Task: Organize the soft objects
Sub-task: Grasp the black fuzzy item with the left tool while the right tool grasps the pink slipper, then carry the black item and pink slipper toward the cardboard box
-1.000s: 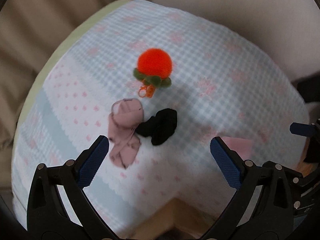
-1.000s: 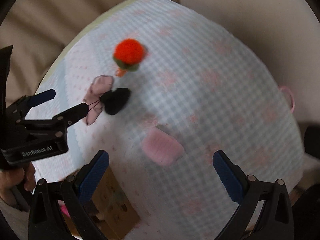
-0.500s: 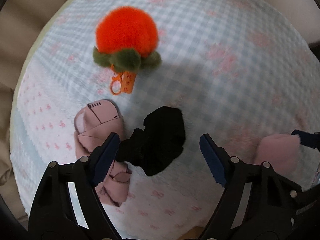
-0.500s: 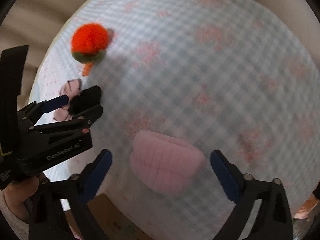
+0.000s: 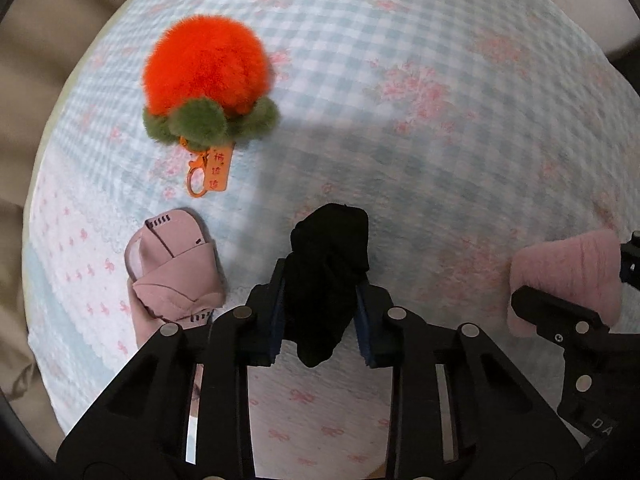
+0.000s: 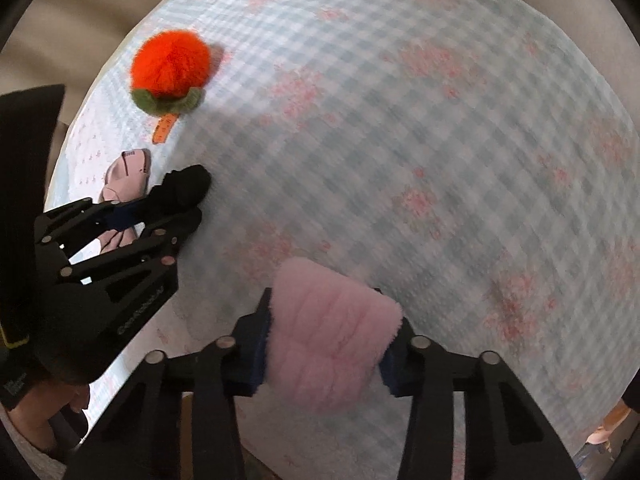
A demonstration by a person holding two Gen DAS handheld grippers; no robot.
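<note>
Soft things lie on a checked cloth [image 5: 440,152] over a small table: a black sock [image 5: 328,264], a fluffy pink sock [image 6: 332,336], a dusty-pink sock [image 5: 172,272] and an orange pompom [image 5: 204,76] with a green collar and an orange tag.

The left gripper [image 5: 320,316] points steeply down at the near part of the cloth, and its jaws have just been closing; they now pinch the black sock, whose bunched top sticks out beyond the pads and whose tail hangs below them. The dusty-pink sock lies just beside it on the left, apart from the pads. The right gripper [image 6: 324,344] has also just been closing its jaws, and they now squeeze the fluffy pink sock from both sides near the table's front edge. The pompom sits untouched farther back on the left.

The step in hand looks like the grasp itself: both socks are caught but still rest on the cloth. The next move likely calls for lifting each one clear without dragging the cloth, then carrying it to wherever the soft things are gathered; no such place shows here. The black sock's loose tail may snag or slip as it rises.
</note>
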